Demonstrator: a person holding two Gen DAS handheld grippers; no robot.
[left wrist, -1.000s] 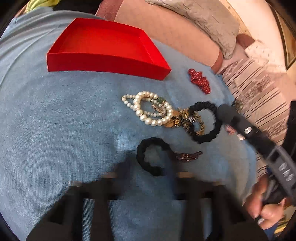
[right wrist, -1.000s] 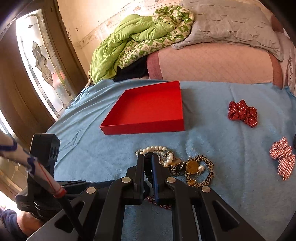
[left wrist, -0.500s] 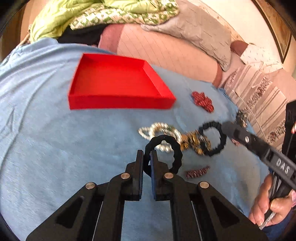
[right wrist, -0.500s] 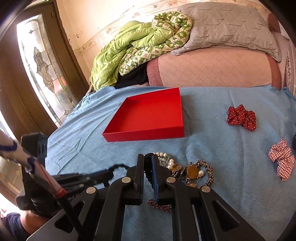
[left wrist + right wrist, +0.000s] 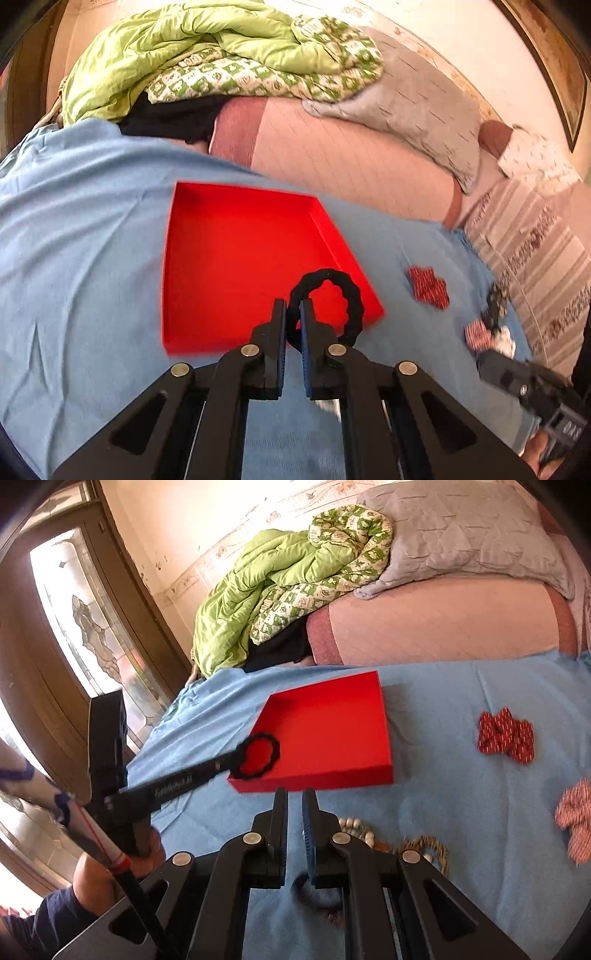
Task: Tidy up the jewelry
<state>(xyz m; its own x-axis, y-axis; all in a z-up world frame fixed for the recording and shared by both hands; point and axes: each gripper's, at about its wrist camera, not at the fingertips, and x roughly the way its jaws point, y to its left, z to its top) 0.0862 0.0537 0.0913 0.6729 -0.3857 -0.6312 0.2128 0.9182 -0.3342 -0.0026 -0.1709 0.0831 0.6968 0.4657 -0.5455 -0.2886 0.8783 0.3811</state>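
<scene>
My left gripper [image 5: 293, 314] is shut on a black ring-shaped hair tie [image 5: 347, 295] and holds it above the near right corner of the empty red tray [image 5: 236, 258]. From the right wrist view the same hair tie [image 5: 258, 755] hangs over the tray's [image 5: 332, 734] near left corner. My right gripper [image 5: 294, 803] has its fingers nearly together with nothing between the tips, hovering above the blue cloth in front of the tray. Pearl beads [image 5: 354, 827] and a leopard-print piece [image 5: 432, 849] lie just behind its right finger.
A red scrunchie [image 5: 506, 736] and a checked red scrunchie [image 5: 576, 819] lie on the blue cloth [image 5: 461, 794] to the right. A pink bolster [image 5: 443, 624], grey pillow [image 5: 461, 535] and green quilt [image 5: 277, 587] are behind the tray.
My left gripper picked the black hair tie up off the cloth and carried it forward over the red tray. My right gripper rose and let go of the other black hair tie.
</scene>
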